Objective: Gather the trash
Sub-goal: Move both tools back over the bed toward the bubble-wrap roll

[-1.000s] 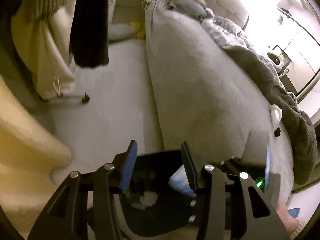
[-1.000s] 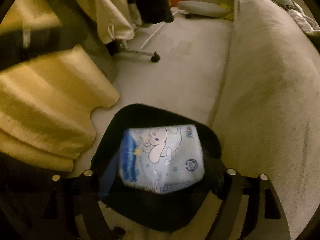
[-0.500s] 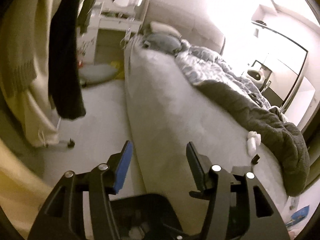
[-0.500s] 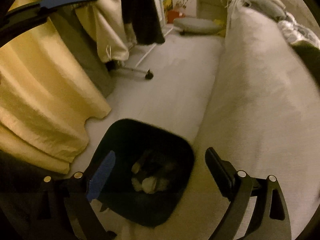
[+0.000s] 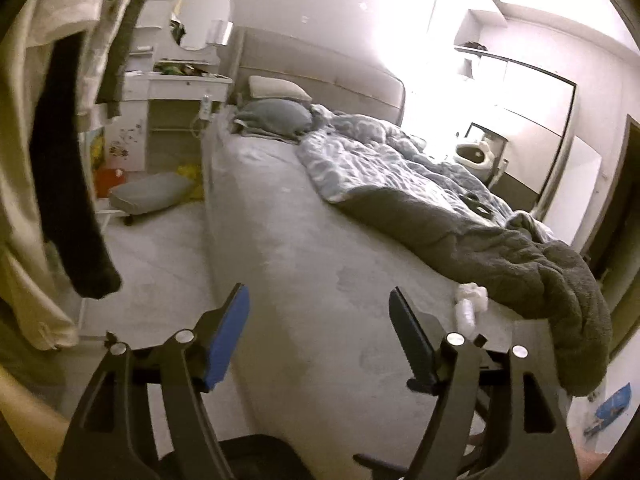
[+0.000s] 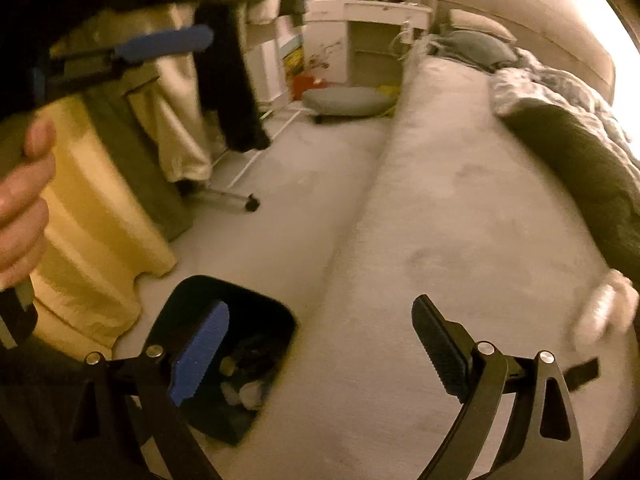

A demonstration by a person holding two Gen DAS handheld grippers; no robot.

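I have both grippers raised beside the bed (image 5: 304, 264). My left gripper (image 5: 318, 312) has just been widening; its jaws stand apart with nothing between them, aimed over the bare grey mattress. My right gripper (image 6: 320, 328) has just been widening too; its jaws are spread wide and hold nothing.

The trash bin (image 6: 264, 312), black and open-topped, stands on the floor (image 6: 304, 184) against the side of the bed, under my right gripper's blue finger (image 6: 200, 352). Crumpled pale pieces lie in its bottom. In the left view only its dark rim (image 5: 256, 448) shows at the lower edge.

A white crumpled item (image 5: 470, 304) lies on the mattress, touching the edge of the dark grey blanket (image 5: 500, 248); in the right view it appears blurred at the right edge (image 6: 604, 308). I cannot tell what it is.

A hand (image 6: 24, 208) shows at the left edge of the right view. Clothes (image 5: 68, 184) hang left of the bed, and a white desk (image 5: 176, 80) stands beyond.
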